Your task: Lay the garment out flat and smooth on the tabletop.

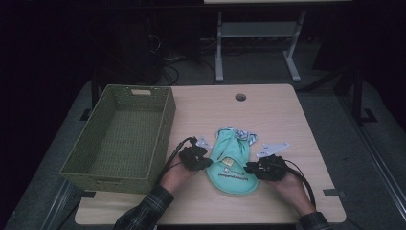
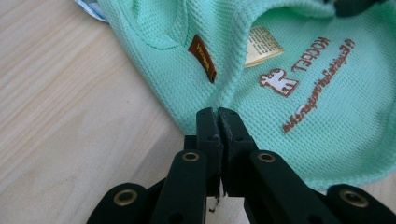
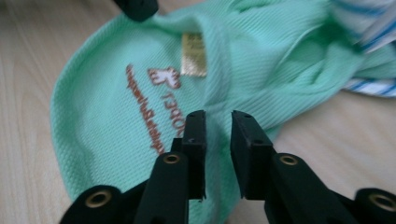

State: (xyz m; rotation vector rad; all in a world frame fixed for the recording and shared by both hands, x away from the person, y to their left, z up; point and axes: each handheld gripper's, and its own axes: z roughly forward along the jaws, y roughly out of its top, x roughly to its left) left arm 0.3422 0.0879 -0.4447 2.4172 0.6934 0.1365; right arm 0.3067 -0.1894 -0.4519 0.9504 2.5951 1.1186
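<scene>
A small mint-green garment with brown print lies on the wooden table between my two grippers. A blue-and-white striped part shows at its far end. My left gripper is at the garment's left edge. In the left gripper view its jaws are pressed together with the edge of the green fabric pinched at their tips. My right gripper is at the right edge. In the right gripper view it stands open, with the green fabric under and between the jaws.
A green woven basket with nothing in it stands on the table's left side, close to my left hand. A round cable hole sits near the far edge. Bare tabletop stretches to the right and behind the garment.
</scene>
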